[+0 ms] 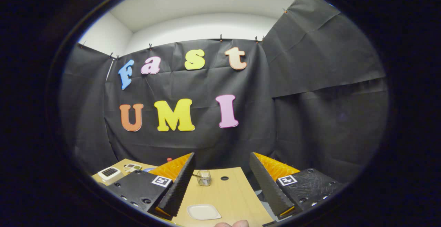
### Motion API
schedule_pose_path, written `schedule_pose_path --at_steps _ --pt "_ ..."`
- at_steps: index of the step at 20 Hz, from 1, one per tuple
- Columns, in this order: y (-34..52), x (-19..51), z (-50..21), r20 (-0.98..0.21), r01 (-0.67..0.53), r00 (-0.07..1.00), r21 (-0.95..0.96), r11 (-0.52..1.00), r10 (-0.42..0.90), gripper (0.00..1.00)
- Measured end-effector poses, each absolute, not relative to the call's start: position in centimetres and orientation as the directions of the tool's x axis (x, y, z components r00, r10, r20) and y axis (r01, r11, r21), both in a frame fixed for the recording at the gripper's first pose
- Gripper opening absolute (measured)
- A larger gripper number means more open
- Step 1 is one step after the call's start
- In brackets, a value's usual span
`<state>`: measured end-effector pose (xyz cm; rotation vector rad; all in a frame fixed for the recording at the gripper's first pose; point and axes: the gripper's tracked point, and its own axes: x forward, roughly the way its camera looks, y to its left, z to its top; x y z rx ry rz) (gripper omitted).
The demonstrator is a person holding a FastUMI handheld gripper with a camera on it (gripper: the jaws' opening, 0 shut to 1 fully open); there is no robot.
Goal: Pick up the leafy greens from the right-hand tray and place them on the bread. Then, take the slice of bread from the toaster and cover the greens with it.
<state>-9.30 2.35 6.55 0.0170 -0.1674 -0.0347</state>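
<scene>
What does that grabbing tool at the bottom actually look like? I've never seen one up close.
The gripper has two long wedge-shaped fingers with finely ribbed inner faces, standing apart and open over the wooden table. Each finger sits on a black block dotted with screw holes, and each block carries a small square black-and-white marker. A fingertip of the person's hand peeks in below.

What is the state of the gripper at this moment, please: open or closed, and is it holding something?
Gripper: open, fingers spread wide, holding nothing; the wooden table with a small white tray lies between them.
</scene>
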Motion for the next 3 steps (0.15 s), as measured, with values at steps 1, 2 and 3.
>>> schedule_pose_path --at_steps 1,2,3 --pt "2.39 -9.20 6.57 0.167 0.038 0.985 0.025 0.999 -0.042 0.96" --pt "2.66 -9.14 6.63 0.165 0.037 0.985 0.031 0.999 -0.042 0.96" --pt "2.98 -9.10 6.55 0.163 0.035 0.986 0.034 0.999 -0.040 0.96"
